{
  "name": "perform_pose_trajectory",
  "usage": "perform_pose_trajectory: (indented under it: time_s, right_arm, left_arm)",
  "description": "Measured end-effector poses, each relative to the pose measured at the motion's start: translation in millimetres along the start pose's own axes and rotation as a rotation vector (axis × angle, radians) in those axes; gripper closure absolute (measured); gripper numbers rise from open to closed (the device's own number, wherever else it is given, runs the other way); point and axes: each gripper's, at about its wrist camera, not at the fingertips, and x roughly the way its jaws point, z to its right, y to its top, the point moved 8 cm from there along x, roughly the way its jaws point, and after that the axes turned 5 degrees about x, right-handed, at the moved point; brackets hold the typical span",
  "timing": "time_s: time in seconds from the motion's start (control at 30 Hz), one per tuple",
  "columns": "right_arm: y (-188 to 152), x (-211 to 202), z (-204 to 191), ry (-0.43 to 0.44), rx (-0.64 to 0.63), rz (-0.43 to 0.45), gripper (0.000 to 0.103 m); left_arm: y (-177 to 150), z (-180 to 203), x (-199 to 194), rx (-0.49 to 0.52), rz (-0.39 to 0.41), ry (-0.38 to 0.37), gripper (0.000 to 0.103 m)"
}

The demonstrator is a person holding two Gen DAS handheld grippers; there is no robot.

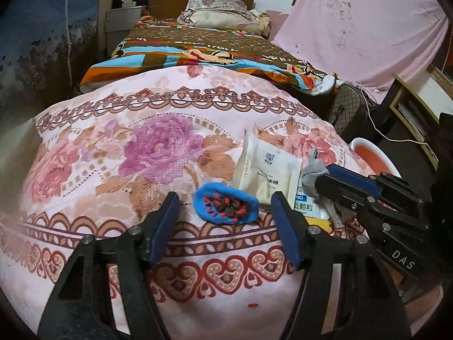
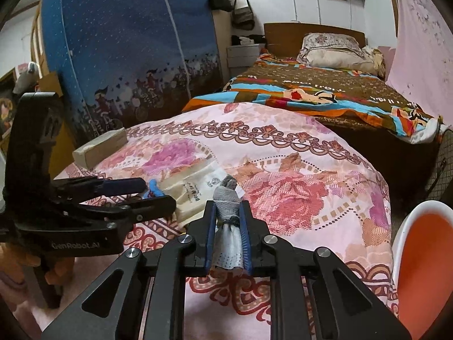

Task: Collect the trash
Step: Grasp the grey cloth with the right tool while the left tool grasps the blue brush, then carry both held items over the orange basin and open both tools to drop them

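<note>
A blue cloth piece with red and dark scraps point(image 1: 225, 204) lies on the pink floral cover point(image 1: 127, 147), just ahead of my open left gripper point(image 1: 225, 212). A cream wrapper point(image 1: 266, 170) and a white-and-blue packet point(image 1: 305, 202) lie to its right. My right gripper point(image 2: 228, 221) is shut on a crumpled grey-white wad point(image 2: 228, 226); it also shows in the left wrist view point(image 1: 311, 177). In the right wrist view, the left gripper point(image 2: 154, 195) stands at the left, by the cream wrapper point(image 2: 195, 189).
A white bin with an orange liner point(image 2: 424, 255) stands at the right of the covered surface; it also shows in the left wrist view point(image 1: 373, 153). A cardboard box point(image 2: 99, 148) lies at the far left edge. A bed point(image 1: 203, 45) stands behind.
</note>
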Motion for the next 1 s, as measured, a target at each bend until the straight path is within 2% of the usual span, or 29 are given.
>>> perform_pose_trajectory:
  time_s: [0.07,0.33,0.5,0.63,0.8,0.9,1.0]
  right_arm:
    - [0,0,0,0.001,0.001,0.001,0.089]
    - [0,-2,2,0.006,0.016,0.012,0.089]
    - [3,-12,2,0.008,0.015,0.060,0.089]
    - [7,-27,2,0.004,0.013,0.142,0.089]
    - [13,-59,6,-0.001,0.030,0.292,0.089]
    - [17,-79,6,0.006,0.029,0.381,0.089]
    - [21,-100,8,-0.023,0.009,0.472,0.089]
  left_arm:
    - [0,3,2,0.005,-0.004,-0.009,0.072]
    - [1,4,-8,0.013,0.036,0.004,0.073]
    - [4,6,-28,0.020,0.127,0.026,0.073]
    - [8,11,-48,0.039,0.223,0.047,0.073]
    - [15,22,-71,0.077,0.331,0.072,0.073]
    - [22,36,-85,0.100,0.399,0.070,0.073]
    - [29,52,-96,0.123,0.459,0.052,0.073]
